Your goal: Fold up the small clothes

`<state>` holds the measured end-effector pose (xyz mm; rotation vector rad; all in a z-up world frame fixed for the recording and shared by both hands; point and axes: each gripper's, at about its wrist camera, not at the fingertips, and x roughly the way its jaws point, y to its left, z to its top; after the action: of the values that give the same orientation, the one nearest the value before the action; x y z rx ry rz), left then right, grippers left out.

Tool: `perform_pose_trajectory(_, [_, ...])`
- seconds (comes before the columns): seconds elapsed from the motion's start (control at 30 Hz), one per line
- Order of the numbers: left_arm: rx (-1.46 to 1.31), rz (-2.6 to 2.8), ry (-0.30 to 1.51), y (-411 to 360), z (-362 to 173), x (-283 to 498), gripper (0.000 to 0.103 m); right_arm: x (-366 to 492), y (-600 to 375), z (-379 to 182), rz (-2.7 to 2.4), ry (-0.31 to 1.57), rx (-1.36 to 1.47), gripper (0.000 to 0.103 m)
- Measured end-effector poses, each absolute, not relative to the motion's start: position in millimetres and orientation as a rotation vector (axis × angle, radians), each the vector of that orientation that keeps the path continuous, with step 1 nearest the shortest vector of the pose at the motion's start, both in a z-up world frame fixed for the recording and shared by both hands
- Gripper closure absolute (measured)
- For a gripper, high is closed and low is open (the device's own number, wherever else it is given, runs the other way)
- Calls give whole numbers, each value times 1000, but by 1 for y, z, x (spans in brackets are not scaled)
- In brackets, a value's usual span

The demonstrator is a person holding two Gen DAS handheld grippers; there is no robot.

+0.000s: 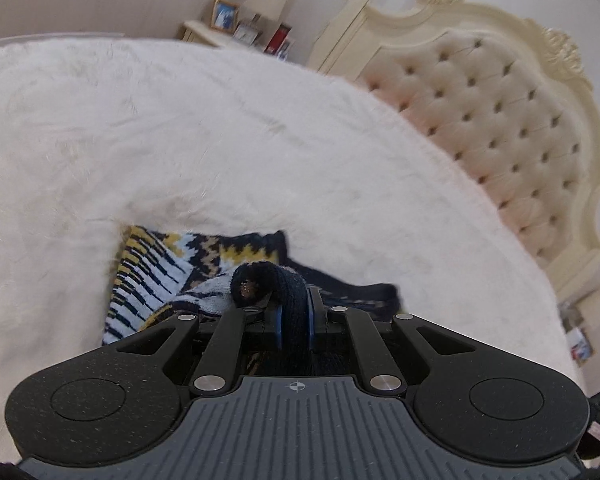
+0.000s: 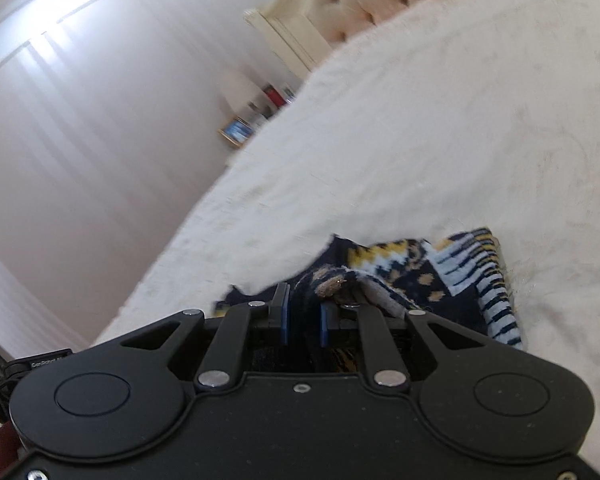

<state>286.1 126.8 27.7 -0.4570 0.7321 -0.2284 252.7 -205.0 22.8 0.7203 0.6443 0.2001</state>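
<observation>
Left wrist: fluffy blanket (image 1: 220, 128) overlaps sock (image 1: 156, 264).

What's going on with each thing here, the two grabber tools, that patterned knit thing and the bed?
left gripper: shut on the dark knit edge, which bunches up between its fingers.
right gripper: shut on another part of the knit.
knit: crumpled, not folded flat, lying on the blanket and lifted at both held edges.
blanket: spread over the bed, fluffy.
headboard: upright behind the bed.
</observation>
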Motion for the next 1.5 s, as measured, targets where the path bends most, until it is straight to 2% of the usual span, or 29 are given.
perform_pose_trajectory(0.1, [-450, -210, 770, 127, 11, 304, 92, 269, -205, 5, 180, 683, 710, 79])
perform_pose_trajectory(0.17, [-448, -200, 777, 130, 3, 313, 88, 277, -205, -4, 163, 697, 702, 74])
perform_pose_trajectory(0.33, [-538, -230, 787, 145, -8, 325, 75, 284, -215, -15, 141, 698, 702, 71])
perform_pose_trajectory(0.37, [-547, -228, 791, 146, -8, 326, 73, 286, -215, -15, 144, 689, 694, 63])
perform_pose_trajectory(0.4, [-547, -230, 792, 147, -7, 326, 69, 284, -216, -15, 149, 678, 683, 58])
perform_pose_trajectory(0.47, [-525, -232, 779, 146, -4, 327, 59, 283, -216, -12, 150, 657, 657, 45])
perform_pose_trajectory(0.53, [-486, -223, 755, 143, 2, 326, 24, 282, -216, -8, 141, 648, 628, 43])
perform_pose_trajectory(0.57, [-457, -217, 738, 142, 6, 326, 21, 280, -216, -5, 131, 644, 612, 43])
perform_pose_trajectory(0.93, [-276, -182, 679, 148, 36, 293, 21, 252, -202, 26, 150, 561, 422, 39])
perform_pose_trajectory(1.2, [-98, -131, 780, 133, 8, 267, 21, 230, -165, 17, 242, 635, 265, 39])
perform_pose_trajectory(1.5, [-144, -31, 885, 157, -29, 288, 21, 220, -146, -4, 249, 704, 176, 37])
